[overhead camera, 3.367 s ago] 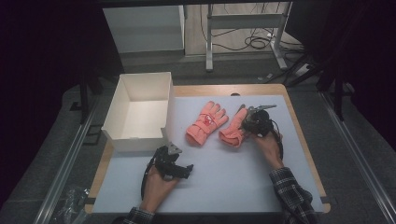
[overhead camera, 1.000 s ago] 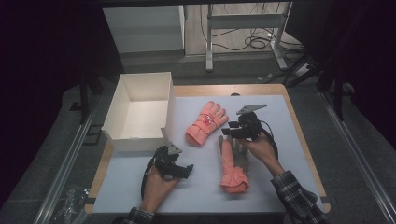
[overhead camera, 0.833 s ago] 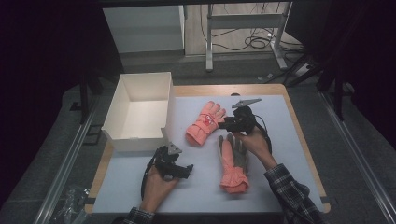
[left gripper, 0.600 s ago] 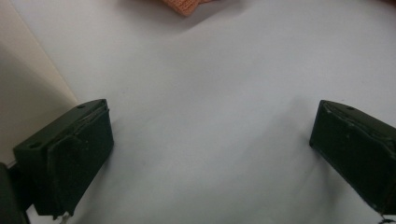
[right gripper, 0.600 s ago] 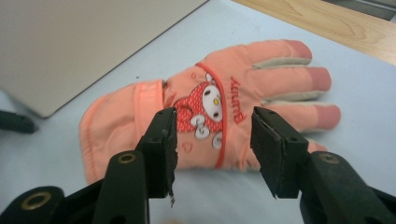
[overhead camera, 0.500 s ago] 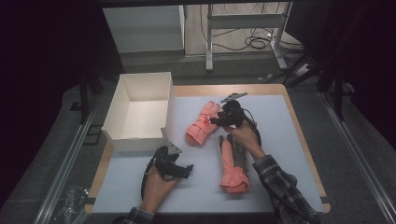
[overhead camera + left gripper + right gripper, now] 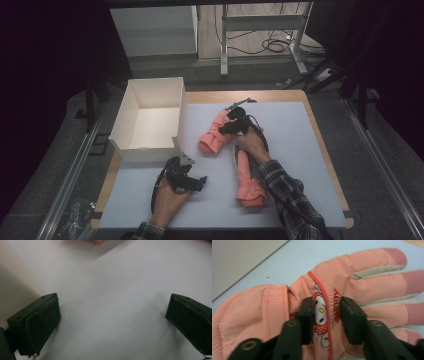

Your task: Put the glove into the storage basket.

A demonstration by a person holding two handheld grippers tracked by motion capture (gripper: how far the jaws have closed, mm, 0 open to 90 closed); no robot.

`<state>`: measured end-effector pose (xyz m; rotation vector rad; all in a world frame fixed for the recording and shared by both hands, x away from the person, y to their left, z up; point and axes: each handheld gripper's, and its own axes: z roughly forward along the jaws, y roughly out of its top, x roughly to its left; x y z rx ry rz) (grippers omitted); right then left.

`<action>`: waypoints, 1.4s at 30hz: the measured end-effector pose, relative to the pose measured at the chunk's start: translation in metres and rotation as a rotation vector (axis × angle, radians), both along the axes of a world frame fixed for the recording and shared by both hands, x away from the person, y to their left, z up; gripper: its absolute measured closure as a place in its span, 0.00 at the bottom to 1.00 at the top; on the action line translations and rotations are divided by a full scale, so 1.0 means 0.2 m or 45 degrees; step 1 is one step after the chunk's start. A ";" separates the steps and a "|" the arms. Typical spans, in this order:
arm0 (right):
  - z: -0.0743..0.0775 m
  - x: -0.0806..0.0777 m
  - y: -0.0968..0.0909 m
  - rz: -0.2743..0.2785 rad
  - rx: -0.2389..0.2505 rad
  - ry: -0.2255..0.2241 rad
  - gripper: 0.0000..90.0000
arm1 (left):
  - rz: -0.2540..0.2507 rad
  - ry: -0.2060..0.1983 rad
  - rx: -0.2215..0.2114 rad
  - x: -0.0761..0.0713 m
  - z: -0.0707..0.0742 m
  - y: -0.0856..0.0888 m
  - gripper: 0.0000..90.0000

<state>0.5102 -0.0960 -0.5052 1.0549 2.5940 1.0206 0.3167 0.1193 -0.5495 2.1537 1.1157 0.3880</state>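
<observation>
Gloves are being handled one at a time, and the step in hand looks like the pickup of the second one. The right gripper [image 7: 324, 315] is pressing down on the back of the far glove [image 7: 352, 290], and its jaws have just been closing: they are now standing narrow, pinching a ridge of the padded fabric with the printed cartoon patch bunched between the pads. That glove is lying on the pale desk [image 7: 300, 130] just beside the white box [image 7: 150, 117], fingers pointing away from the cuff. The near glove [image 7: 247, 182] is lying lengthways by the person's right forearm, apart from the first.

The left gripper [image 7: 112, 322] is resting low over bare desk near the box corner, its jaws standing wide with nothing between them.

The next move is probably a lift, and it is calling for a firm enough bite that the soft shell is not slipping out, since only a fold of cloth is being caught rather than the whole hand of the glove.

The glove is salmon pink with cream strips and darker ribbed fingertips, quilted and puffy, with red piping and red lettering beside the patch.
</observation>
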 end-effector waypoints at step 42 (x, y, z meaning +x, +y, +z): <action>0.47 -0.36 -0.22 0.365 0.094 -0.020 0.96 | -0.002 0.000 0.004 0.00 0.00 0.00 0.00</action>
